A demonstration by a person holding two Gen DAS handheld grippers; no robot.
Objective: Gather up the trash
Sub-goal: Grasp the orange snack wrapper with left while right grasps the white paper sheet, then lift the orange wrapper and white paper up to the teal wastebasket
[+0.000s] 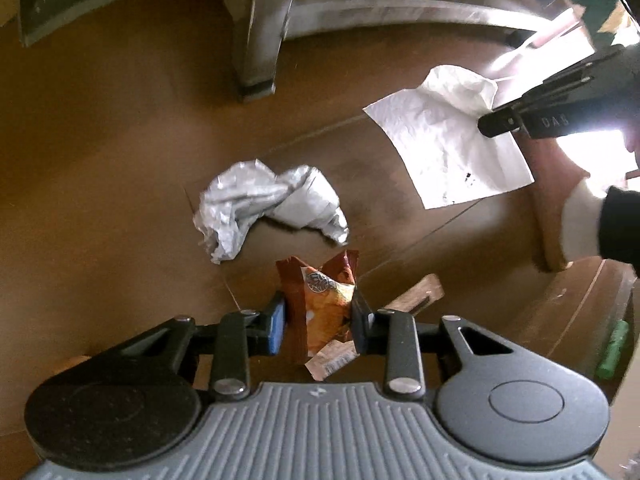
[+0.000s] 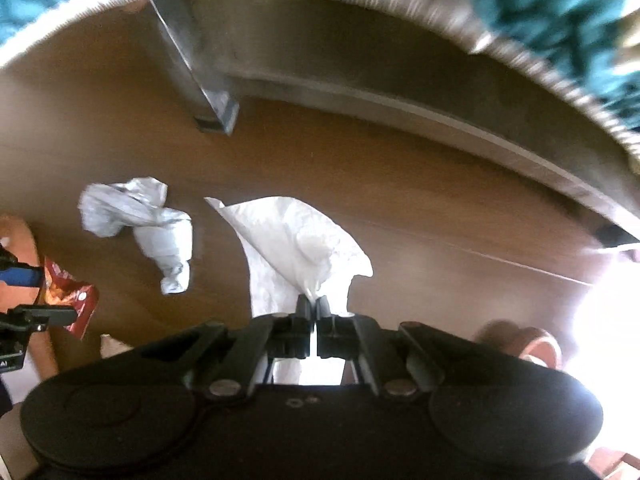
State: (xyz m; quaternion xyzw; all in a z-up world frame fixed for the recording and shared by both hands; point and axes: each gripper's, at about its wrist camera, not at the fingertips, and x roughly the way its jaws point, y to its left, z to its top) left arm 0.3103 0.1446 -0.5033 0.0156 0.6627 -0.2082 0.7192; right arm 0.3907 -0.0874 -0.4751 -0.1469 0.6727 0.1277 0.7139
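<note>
My left gripper (image 1: 319,312) is shut on an orange-red snack wrapper (image 1: 324,304), held above the brown floor; the same wrapper (image 2: 74,300) shows at the left edge of the right wrist view. My right gripper (image 2: 312,304) is shut on a white paper napkin (image 2: 292,248), which hangs lifted off the floor. In the left wrist view that napkin (image 1: 448,148) dangles from the right gripper (image 1: 492,124) at the upper right. A crumpled silvery-white wrapper (image 1: 264,208) lies on the floor between both grippers, also seen as the crumpled wrapper (image 2: 140,224) left of the napkin.
A metal furniture leg (image 1: 260,40) and a low rail (image 2: 400,92) stand behind the trash. A small paper scrap (image 1: 332,360) sits under the left gripper. A wooden piece (image 1: 420,292) lies to its right. A green object (image 1: 612,352) is at the right edge.
</note>
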